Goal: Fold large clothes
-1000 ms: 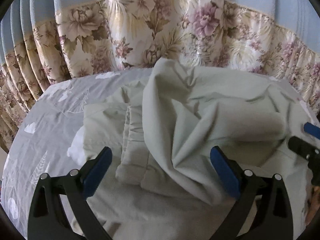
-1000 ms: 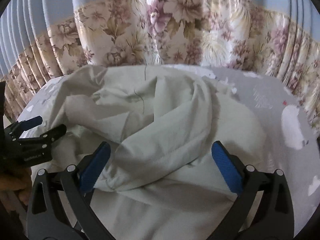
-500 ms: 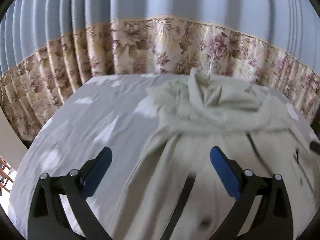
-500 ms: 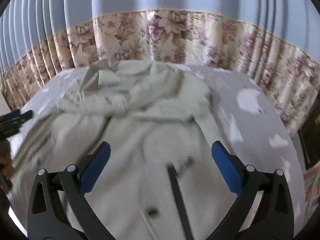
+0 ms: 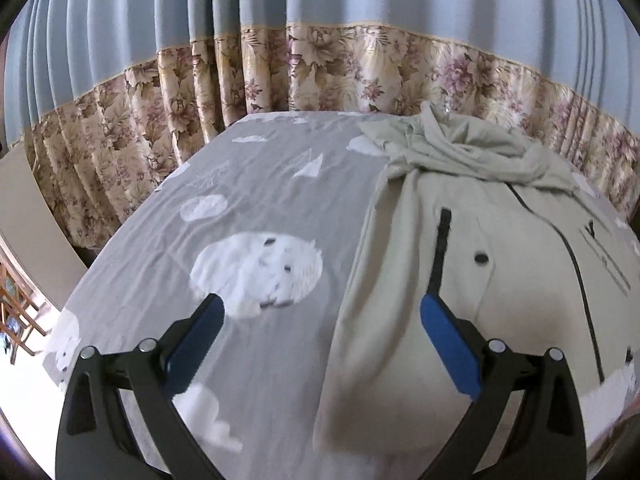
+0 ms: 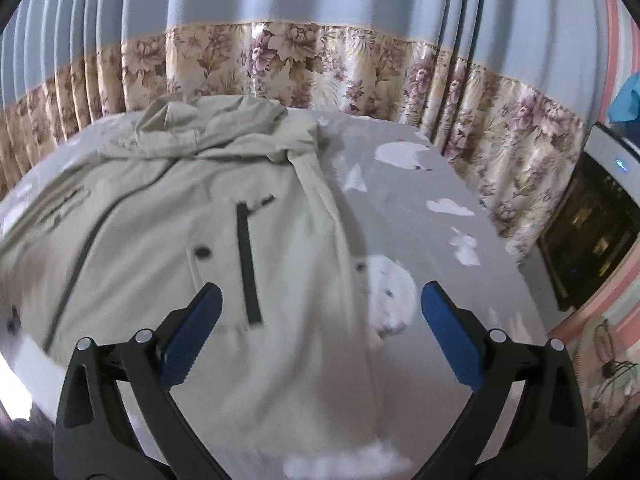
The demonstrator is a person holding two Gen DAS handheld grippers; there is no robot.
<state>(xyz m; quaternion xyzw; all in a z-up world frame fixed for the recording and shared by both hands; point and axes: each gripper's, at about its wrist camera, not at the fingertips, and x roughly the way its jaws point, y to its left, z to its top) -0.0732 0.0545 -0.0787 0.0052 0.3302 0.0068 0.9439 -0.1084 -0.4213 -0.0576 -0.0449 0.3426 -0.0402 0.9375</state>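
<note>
A large pale green jacket (image 5: 500, 248) with black zippers and a snap button lies spread front-up on the grey bed sheet (image 5: 256, 200); its hood and top part are bunched at the far end (image 5: 452, 148). It also shows in the right wrist view (image 6: 168, 232). My left gripper (image 5: 320, 320) is open and empty, above the jacket's left edge. My right gripper (image 6: 320, 312) is open and empty, above the jacket's right edge.
The grey sheet with white cloud prints (image 6: 404, 216) covers the bed. Blue curtains with a floral band (image 5: 320, 60) hang behind the bed. A dark cabinet (image 6: 592, 216) stands at the right. A wall and wooden railing (image 5: 20, 280) show at the left.
Both grippers have pulled back and apart, the left to the left, the right to the right. The jacket, crumpled a second ago, now lies spread out flat.
</note>
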